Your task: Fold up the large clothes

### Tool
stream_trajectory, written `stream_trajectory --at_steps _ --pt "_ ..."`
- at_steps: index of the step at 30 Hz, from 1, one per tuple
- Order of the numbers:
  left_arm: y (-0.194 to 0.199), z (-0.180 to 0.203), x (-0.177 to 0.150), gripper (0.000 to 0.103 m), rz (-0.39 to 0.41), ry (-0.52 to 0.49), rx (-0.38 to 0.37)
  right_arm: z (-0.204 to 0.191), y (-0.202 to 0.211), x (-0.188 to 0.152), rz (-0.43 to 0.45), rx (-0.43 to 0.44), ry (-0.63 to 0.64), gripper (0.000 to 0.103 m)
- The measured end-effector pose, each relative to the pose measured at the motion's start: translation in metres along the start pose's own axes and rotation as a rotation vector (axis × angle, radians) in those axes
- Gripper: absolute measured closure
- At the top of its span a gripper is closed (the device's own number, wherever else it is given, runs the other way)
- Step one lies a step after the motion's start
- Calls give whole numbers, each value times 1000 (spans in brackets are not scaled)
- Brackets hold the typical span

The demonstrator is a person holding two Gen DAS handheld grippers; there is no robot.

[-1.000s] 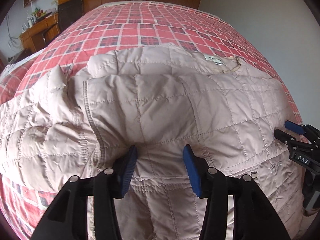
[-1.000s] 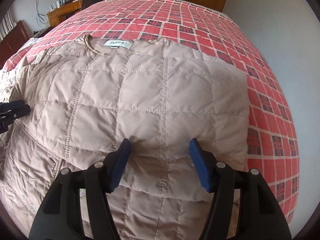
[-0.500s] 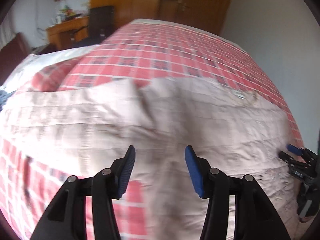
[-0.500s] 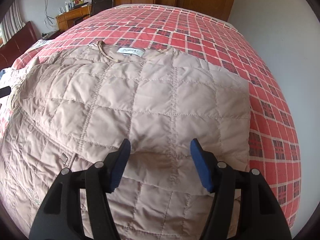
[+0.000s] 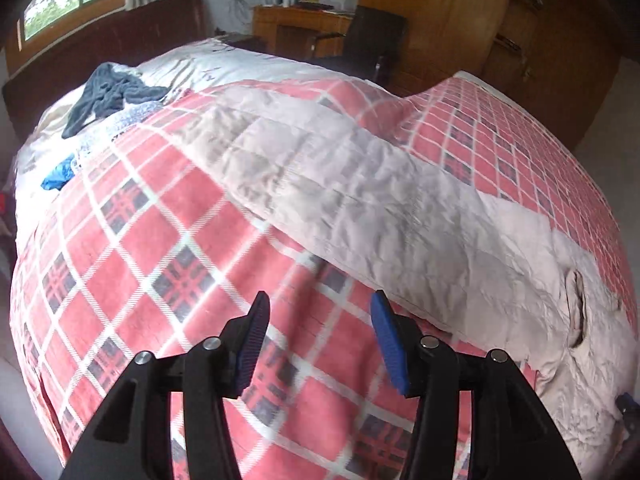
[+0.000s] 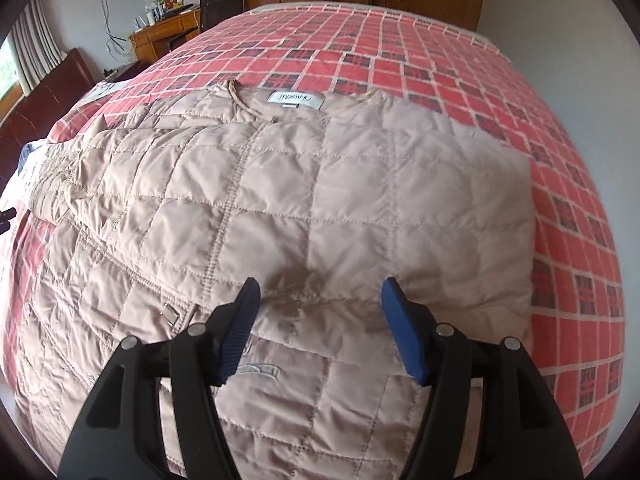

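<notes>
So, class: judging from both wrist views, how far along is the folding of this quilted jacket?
Done: the right side of the beige quilted jacket is folded in, leaving a straight edge. In hand: nothing; left gripper and right gripper are open. Left: the outstretched sleeve on the plaid blanket, then the lower half.

Left wrist view sits low and close over the plaid bed cover (image 5: 168, 248), facing the headboard (image 5: 120, 40) end and desk corner. Right wrist view hangs close above the quilted jacket (image 6: 320, 208), facing the bed's far edge and wardrobe doors. Both share jacket and cover.
</notes>
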State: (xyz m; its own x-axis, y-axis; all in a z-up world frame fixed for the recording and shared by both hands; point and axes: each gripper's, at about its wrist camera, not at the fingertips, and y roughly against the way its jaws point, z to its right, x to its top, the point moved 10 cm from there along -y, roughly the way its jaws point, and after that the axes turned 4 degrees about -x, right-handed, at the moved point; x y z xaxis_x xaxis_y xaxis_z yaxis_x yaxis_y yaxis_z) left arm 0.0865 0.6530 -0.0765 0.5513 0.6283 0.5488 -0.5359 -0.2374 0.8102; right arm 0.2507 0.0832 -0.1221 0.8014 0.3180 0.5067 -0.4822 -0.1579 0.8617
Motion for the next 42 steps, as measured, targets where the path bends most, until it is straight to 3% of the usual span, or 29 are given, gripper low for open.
stream_trajectory --at_steps 5,11,16,19,23,25,34,42 --pt "-8 -37 21 50 1 123 -43 -4 1 -2 -17 17 2 40" --pt "-41 -46 40 51 -34 240 -148 -5 6 -6 -20 19 7 40" --pt "-62 -50 56 53 -16 312 -213 1 10 -9 -22 5 3 40" --pt "-71 -55 62 66 -4 347 -215 4 11 -11 -22 2 -2 40" --pt "-70 -63 66 93 24 377 -212 9 11 -15 -26 -5 -5 39" --pt "-64 -65 69 98 48 382 -218 12 9 -17 -31 -9 -9 39" --pt "11 -13 93 100 229 176 -235 20 16 -26 -28 -15 -29 39" --pt "72 101 80 100 320 -112 -311 33 29 -36 -25 -31 -58 39"
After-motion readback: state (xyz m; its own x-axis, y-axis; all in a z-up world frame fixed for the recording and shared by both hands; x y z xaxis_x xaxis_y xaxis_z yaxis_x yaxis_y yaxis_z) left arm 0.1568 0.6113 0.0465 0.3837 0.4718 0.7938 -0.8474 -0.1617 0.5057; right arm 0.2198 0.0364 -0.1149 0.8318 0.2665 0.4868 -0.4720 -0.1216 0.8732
